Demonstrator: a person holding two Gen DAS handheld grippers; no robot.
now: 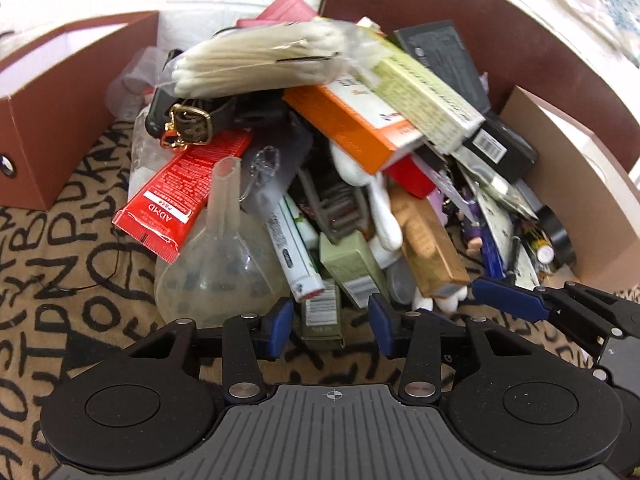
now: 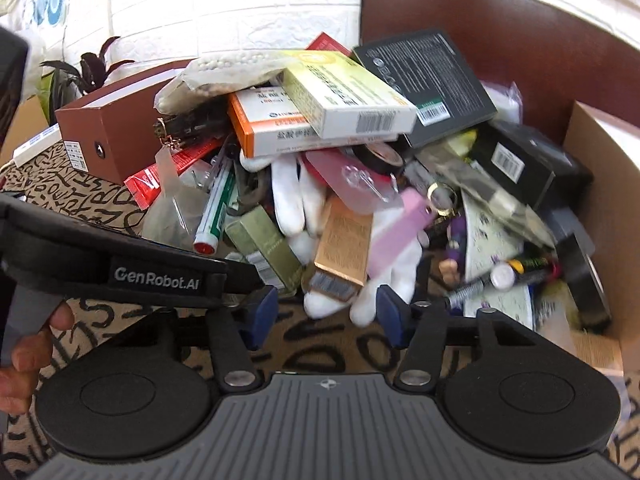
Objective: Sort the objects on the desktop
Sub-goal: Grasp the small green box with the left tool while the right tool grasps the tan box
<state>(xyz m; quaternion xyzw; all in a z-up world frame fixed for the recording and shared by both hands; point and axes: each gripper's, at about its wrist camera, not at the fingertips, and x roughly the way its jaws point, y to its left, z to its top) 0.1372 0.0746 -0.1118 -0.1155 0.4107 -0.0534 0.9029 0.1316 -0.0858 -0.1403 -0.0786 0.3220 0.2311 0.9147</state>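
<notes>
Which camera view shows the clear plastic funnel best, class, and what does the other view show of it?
The left wrist view. There the clear plastic funnel lies unobstructed at the near left of the pile, spout pointing up beside the red tube. In the right wrist view only a hazy translucent part of it shows, cut off by the other gripper's body.

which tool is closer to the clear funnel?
Left. The left tool sits right beside the funnel; the right tool is farther off, by the white glove.
</notes>
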